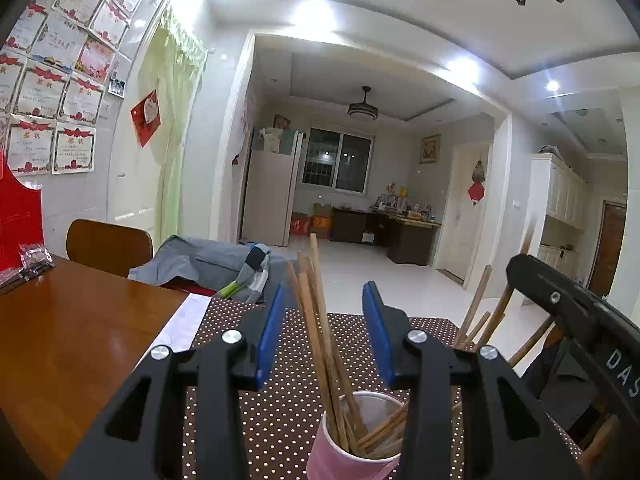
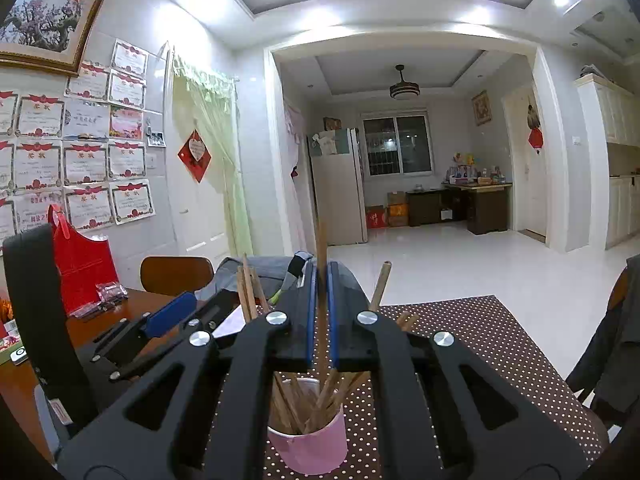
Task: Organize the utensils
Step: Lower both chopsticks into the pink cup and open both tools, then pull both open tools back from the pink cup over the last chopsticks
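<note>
A pink cup (image 1: 332,456) (image 2: 316,448) stands on a brown dotted placemat (image 1: 280,400) and holds several wooden chopsticks (image 1: 316,320). My left gripper (image 1: 324,292) is open above the cup. A few upright chopsticks rise between its blue pads (image 1: 272,332), which do not touch them. My right gripper (image 2: 322,270) is shut on one chopstick (image 2: 321,240), held upright over the cup. Other chopsticks (image 2: 380,284) lean out to the right. In the right wrist view, one blue pad (image 2: 170,312) of the left gripper shows at the left.
The wooden table (image 1: 80,340) extends left, with a red bag (image 2: 84,268) and a small packet (image 2: 108,292) near the wall. A brown chair (image 1: 108,244) and grey clothing (image 1: 200,264) lie beyond the table's far edge. A dark garment (image 2: 612,340) hangs at the right.
</note>
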